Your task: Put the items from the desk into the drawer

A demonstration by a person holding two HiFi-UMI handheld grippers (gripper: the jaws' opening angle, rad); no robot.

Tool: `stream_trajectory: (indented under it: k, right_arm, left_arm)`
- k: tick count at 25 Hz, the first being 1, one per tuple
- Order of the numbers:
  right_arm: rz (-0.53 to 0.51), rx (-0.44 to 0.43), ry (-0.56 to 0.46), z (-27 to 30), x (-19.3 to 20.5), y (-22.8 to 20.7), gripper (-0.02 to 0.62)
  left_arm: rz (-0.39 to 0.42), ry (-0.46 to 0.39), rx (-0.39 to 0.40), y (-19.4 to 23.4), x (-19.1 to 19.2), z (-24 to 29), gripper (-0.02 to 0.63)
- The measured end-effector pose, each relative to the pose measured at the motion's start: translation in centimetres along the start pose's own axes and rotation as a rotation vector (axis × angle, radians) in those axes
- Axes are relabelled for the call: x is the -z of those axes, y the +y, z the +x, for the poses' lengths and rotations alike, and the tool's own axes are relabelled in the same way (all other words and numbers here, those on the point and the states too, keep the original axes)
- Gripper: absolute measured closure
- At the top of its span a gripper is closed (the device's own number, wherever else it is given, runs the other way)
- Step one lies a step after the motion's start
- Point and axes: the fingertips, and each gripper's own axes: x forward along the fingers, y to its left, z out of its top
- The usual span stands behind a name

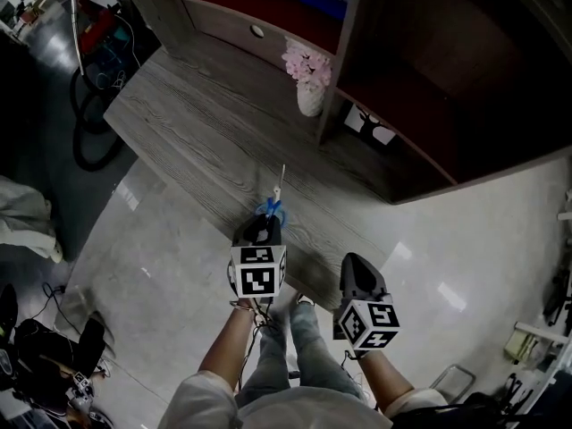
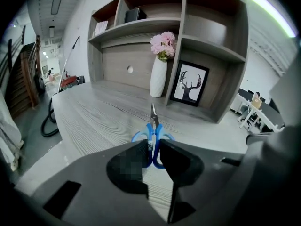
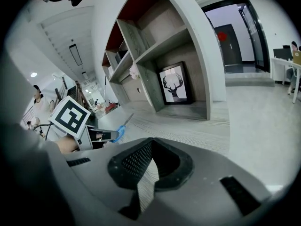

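While the left gripper (image 1: 268, 223) pinches the blue-handled scissors (image 1: 275, 200), the grip looks narrow.
Its jaws are partly closed on the neck where the two handle loops meet. The blades jut out at 12 o'clock over the near edge of the desk (image 1: 197, 123), so the scissors may swivel or slip if the hand tilts, and the tip could catch on a drawer front. No drawer shows in any view. The right gripper (image 1: 358, 273), at 4 o'clock from the left, has its jaws together on nothing. Only the left gripper view shows the pads on the handle. Only the head view shows how both grippers lie against the desk edge, with the flower vase (image 1: 310, 96) at 1 o'clock.
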Motion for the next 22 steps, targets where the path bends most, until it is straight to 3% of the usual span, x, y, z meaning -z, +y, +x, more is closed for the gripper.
stream_trajectory:
  k: [9, 22]
  right_arm:
    - [-0.026, -0.024, -0.023, -1.5, 0.3, 3.6, 0.597]
    - [-0.065, -0.052, -0.044, -5.6, 3.6, 10.6, 0.597]
  left_arm:
    - [-0.064, -0.049, -0.026, 2.6, 1.5, -5.4, 0.517]
    - [-0.127, -0.071, -0.050, 6.6, 7.6, -14.5, 0.518]
